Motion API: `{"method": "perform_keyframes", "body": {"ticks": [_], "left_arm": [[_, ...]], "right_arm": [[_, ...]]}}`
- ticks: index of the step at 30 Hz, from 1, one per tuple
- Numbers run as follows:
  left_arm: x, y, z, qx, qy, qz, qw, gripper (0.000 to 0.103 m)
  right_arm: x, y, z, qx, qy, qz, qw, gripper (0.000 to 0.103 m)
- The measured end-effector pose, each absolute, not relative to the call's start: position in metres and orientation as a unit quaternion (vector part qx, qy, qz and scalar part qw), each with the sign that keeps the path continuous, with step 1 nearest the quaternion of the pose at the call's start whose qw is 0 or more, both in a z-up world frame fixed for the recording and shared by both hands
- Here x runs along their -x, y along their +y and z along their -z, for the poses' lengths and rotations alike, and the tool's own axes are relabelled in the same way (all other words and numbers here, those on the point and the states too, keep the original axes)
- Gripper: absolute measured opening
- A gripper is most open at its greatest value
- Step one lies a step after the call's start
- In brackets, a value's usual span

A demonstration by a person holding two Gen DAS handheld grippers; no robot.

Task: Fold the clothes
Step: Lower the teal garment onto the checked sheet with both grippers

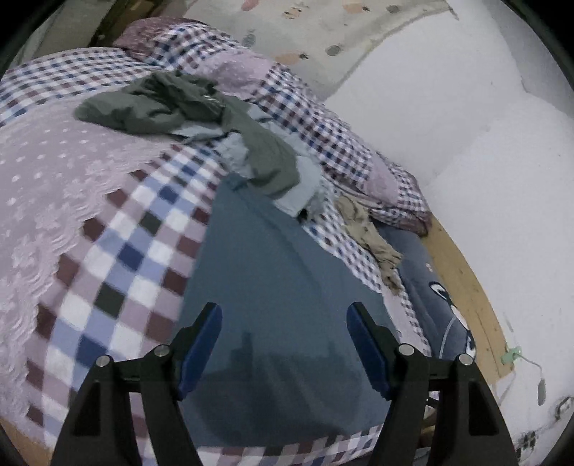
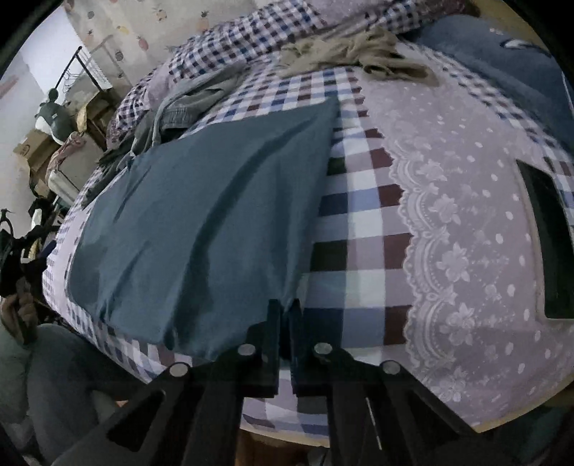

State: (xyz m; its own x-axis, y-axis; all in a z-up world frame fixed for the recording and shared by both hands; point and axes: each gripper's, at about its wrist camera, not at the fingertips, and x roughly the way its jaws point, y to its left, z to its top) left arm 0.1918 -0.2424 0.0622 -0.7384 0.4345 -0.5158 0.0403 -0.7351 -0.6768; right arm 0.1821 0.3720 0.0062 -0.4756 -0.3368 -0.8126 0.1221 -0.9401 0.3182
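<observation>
Pinching the blue garment's [image 2: 201,215] corner, right claw [image 2: 286,308] closed, left claw [image 1: 283,315] spread wide above it.

Home bedroom. A bed [image 1: 118,233] filled both views, made up with a checked and lace-print lilac cover [image 2: 448,233]. Loose clothes lay on it: a dark green garment [image 1: 158,104], a beige one [image 2: 355,53], a flat blue-grey piece [image 2: 201,215]. A dark blue cartoon-print pillow [image 1: 430,286] sat by the white wall [image 1: 484,125]. Fruit-pattern wallpaper [image 2: 143,32] covered the far wall. A metal rack [image 2: 89,68] and what were probably cardboard boxes [image 2: 36,147] stood beyond the bed, dim and blurred.
</observation>
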Motion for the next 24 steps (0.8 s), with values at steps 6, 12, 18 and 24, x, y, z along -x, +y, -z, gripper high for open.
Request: {"method": "perform_keyframes", "body": {"ticks": [6,12,18,24], "left_arm": [[-0.208,-0.268,-0.045,0.365,-0.364,-0.854,0.063,0.076],[-0.211,-0.265,-0.026,0.433,-0.318,-0.842,0.049,0.076],[-0.213,-0.246,-0.008,0.507,-0.245,-0.825,0.053,0.073],[-0.214,-0.239,0.011,0.557,-0.227,-0.797,0.060,0.062]], "right_arm": [[-0.193,0.396,-0.004,-0.486,-0.151,0.858,0.070,0.003],[-0.205,0.423,-0.017,-0.433,-0.198,0.879,-0.029,0.006],[-0.196,0.392,-0.024,-0.420,-0.175,0.890,0.019,0.006],[-0.195,0.378,-0.022,-0.425,-0.169,0.888,0.056,0.006]]}}
